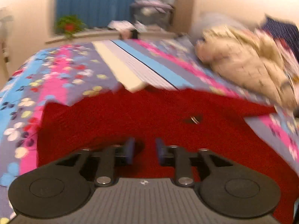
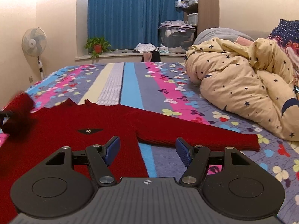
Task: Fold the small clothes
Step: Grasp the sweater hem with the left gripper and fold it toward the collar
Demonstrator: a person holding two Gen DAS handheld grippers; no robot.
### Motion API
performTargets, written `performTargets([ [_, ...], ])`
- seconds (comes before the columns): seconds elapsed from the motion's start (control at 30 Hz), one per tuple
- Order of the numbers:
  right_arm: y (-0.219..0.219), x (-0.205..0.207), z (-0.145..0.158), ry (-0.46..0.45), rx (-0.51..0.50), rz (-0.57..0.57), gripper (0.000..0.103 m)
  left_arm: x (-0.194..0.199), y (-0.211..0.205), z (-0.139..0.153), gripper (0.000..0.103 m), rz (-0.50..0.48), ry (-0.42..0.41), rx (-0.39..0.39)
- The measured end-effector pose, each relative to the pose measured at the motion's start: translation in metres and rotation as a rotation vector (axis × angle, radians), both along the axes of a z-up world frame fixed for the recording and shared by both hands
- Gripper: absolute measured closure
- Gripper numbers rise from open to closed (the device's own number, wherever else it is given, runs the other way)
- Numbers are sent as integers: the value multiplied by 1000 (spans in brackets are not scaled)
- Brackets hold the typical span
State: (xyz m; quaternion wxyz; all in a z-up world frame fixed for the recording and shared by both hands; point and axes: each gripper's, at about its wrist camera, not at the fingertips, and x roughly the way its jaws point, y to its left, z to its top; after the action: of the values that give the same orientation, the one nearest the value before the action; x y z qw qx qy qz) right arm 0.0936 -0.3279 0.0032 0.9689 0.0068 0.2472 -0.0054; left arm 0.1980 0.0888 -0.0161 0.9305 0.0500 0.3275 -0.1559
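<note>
Red knit sweater lies flat on the bed; both hand-held grippers, left and right, are spread and empty, so its outstretched sleeve may bunch if pinched carelessly.

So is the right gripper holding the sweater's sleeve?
No: the right gripper stands open above the bed, and the red sleeve lies flat beyond its fingertips, untouched.

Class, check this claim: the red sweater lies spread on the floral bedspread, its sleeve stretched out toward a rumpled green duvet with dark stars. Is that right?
Not quite. The duvet is cream-yellow, not green; the right wrist view shows it clearly. The rest holds: the red sweater lies spread on the floral bedspread, its sleeve stretched toward that star-printed duvet.
</note>
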Motion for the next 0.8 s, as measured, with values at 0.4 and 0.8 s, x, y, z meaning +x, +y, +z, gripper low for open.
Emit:
performTargets([
  [0.4,39,19,-26,86,-7,-2,55,23,44,-15,55,274,216,11],
  [0.8,148,136,-69,328,275,-22,30,42,57,-57,38,265,404,-24],
])
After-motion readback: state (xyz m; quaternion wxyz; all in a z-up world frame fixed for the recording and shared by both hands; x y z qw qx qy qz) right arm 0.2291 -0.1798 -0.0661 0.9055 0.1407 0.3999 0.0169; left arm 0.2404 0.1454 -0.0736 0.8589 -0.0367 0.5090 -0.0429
